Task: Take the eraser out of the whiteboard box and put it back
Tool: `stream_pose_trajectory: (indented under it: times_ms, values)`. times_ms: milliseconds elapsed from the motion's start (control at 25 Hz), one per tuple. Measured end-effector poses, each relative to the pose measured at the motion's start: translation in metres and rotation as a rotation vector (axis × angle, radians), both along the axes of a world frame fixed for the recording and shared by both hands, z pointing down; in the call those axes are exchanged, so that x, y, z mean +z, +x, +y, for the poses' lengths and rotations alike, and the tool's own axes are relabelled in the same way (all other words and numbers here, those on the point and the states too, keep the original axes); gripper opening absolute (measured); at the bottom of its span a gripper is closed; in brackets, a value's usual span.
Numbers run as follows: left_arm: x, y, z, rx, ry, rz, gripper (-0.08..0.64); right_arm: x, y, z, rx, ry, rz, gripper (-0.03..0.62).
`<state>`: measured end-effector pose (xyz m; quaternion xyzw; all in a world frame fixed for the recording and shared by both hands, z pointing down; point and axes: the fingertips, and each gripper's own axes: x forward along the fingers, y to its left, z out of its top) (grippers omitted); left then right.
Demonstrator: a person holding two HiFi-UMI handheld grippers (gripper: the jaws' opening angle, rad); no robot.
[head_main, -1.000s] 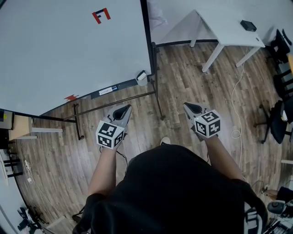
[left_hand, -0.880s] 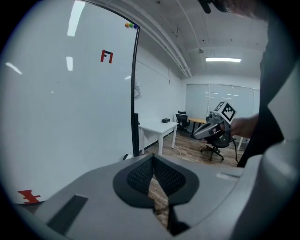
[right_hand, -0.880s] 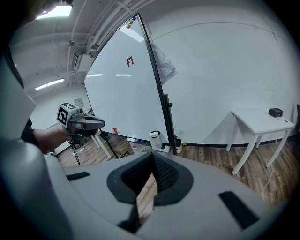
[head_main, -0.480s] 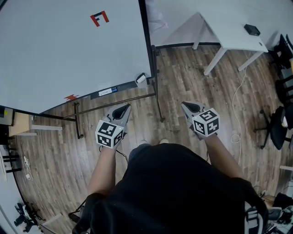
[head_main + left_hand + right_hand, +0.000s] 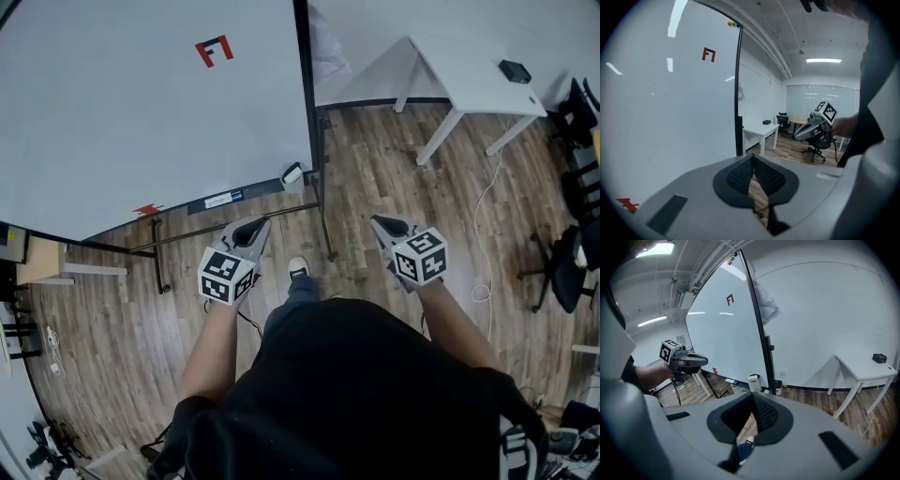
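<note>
Fingers (image 5: 738, 177) of left gripper (image 5: 253, 226): pressing together tip to tip, gripping nothing. Fingers (image 5: 765, 414) of right gripper (image 5: 382, 225): likewise meeting at the tips, carrying nothing. Both grippers are hovering side by side above the wooden floor (image 5: 394, 178), pointing toward the whiteboard (image 5: 141, 112). Whiteboard box (image 5: 292, 173): small, white, sitting at the right end of the board's lower rail, ahead of the grippers and touching neither. Eraser: too small to make out. Shoe (image 5: 298, 268): showing on the floor between the grippers. White table (image 5: 469, 66): standing at the right, near the wall.
</note>
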<state>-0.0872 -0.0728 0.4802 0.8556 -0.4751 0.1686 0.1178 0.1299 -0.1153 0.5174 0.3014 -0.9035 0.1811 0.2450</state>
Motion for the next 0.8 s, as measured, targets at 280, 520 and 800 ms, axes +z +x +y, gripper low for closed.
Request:
stream_pose_trajectory:
  times_ms: [280,520,800]
  values:
    - [0.003,-0.013,-0.028,0.023,-0.001,0.012,0.012,0.000,-0.016,-0.018,0.024,-0.002,0.005,-0.005]
    - [0.009,-0.021,-0.050,0.042,-0.013,0.017,0.012,0.001,-0.024,-0.036,0.046,-0.008,0.010,-0.005]
    - [0.023,-0.029,-0.072,0.053,-0.044,0.008,0.012,0.007,-0.034,-0.052,0.055,-0.021,0.017,-0.005]
